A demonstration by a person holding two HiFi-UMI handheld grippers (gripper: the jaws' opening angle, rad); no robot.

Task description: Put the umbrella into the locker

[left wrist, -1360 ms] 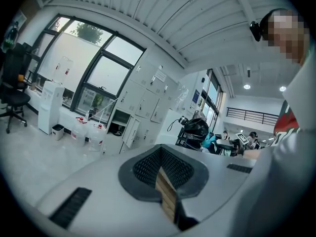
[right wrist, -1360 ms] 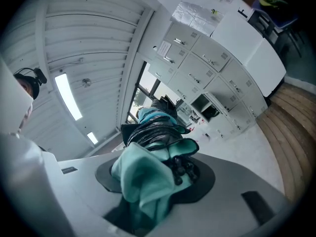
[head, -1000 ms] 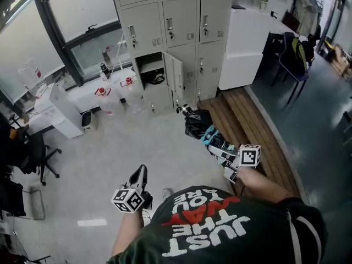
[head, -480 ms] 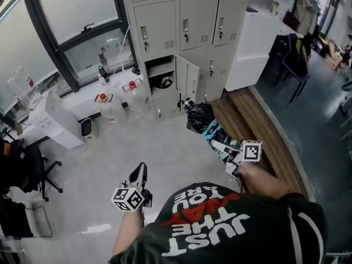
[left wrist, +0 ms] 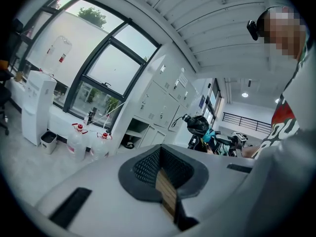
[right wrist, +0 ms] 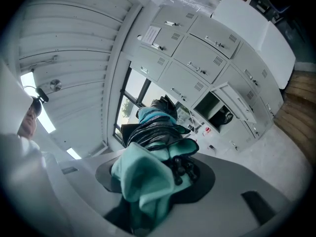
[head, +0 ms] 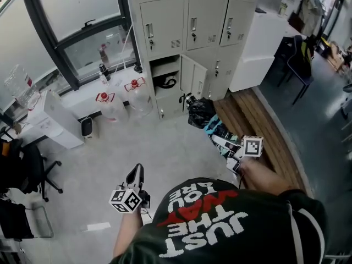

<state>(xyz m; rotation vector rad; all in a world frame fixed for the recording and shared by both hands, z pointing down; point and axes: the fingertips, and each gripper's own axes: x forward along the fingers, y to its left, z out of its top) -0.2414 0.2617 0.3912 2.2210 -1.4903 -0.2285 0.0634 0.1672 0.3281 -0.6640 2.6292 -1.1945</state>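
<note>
Left of the open locker (head: 164,66), two large clear water jugs (head: 113,106) with red caps stood on the floor by the window. Nearer the person and also left of the open locker, the left gripper (head: 135,173) pointed toward it with its jaws closed together and nothing between them. The open locker sat in the lower part of a grey locker bank (head: 192,21). A shelf divided its inside, and under that shelf lay a dark looped object (head: 166,83) that could not be identified. The locker door (head: 193,81) stood swung out on the compartment's right side. The umbrella (head: 202,113) was outside the locker, in the air a little right of the open door and in front of it, and it was not touching the locker. It was a folded compact umbrella with a bunched black canopy and teal fabric showing at the gripped end, and its dark tip pointed toward the open locker. The right gripper (head: 220,138) had its jaws clamped on the umbrella's teal and black folds and held it roughly level. Further right of the open locker ran a slatted wooden bench (head: 269,142).
</note>
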